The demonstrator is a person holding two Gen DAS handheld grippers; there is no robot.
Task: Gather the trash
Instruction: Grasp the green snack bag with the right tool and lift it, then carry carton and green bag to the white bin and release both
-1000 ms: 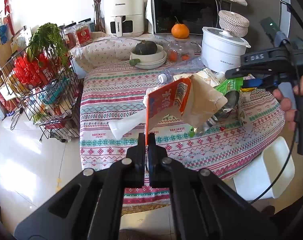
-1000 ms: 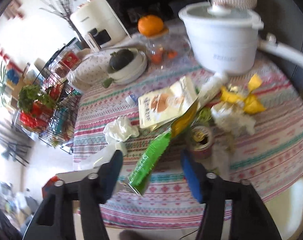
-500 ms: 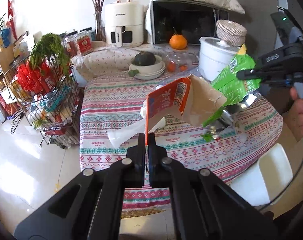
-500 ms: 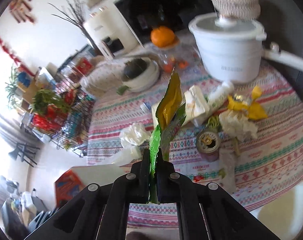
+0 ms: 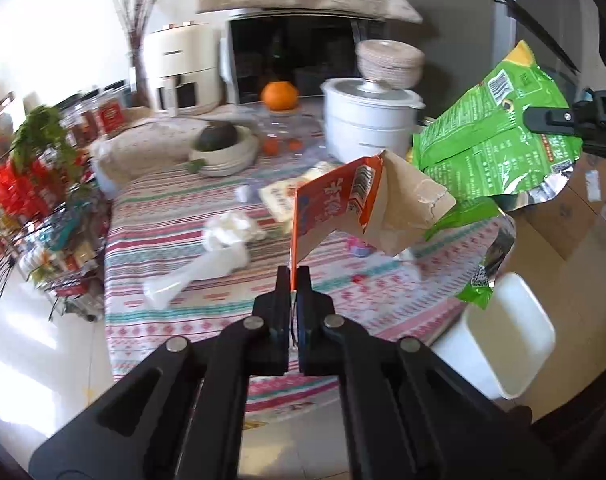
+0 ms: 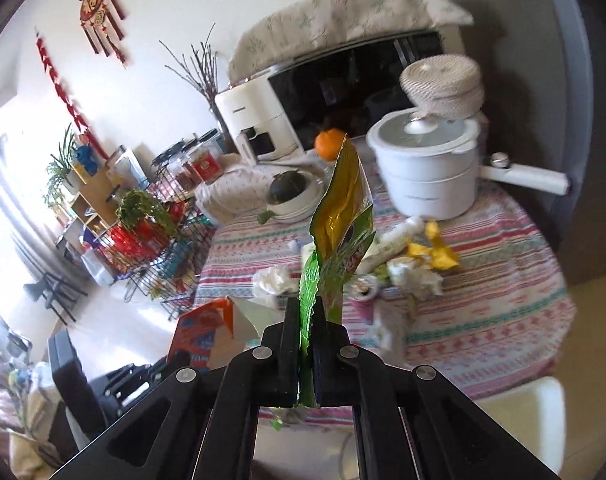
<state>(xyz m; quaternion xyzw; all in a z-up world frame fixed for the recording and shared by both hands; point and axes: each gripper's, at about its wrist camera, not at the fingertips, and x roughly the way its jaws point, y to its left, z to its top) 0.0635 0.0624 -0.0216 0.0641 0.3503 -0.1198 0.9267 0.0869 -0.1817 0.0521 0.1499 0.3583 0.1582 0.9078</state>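
My left gripper (image 5: 291, 280) is shut on the edge of a flattened orange carton (image 5: 335, 204) with a brown cardboard inside, held up over the near side of the table. My right gripper (image 6: 308, 312) is shut on a green and yellow snack bag (image 6: 343, 220), which stands up from the jaws. That green bag (image 5: 499, 144) also shows in the left wrist view at upper right, hanging from the right gripper (image 5: 543, 120). The orange carton (image 6: 203, 332) appears low left in the right wrist view. Crumpled tissue (image 5: 231, 228), a can (image 6: 365, 294) and yellow wrappers (image 6: 435, 248) lie on the table.
The round table has a striped patterned cloth (image 5: 175, 208). A white pot (image 6: 427, 168), bowls with a dark squash (image 5: 223, 144), an orange (image 5: 279, 96), an air fryer and a microwave stand at the back. A wire rack (image 5: 35, 208) is left; a white bin (image 5: 503, 328) near right.
My right gripper shut on the green bag and lifted it off the table, up and to the right. My left gripper with the carton drew back a little from the table.
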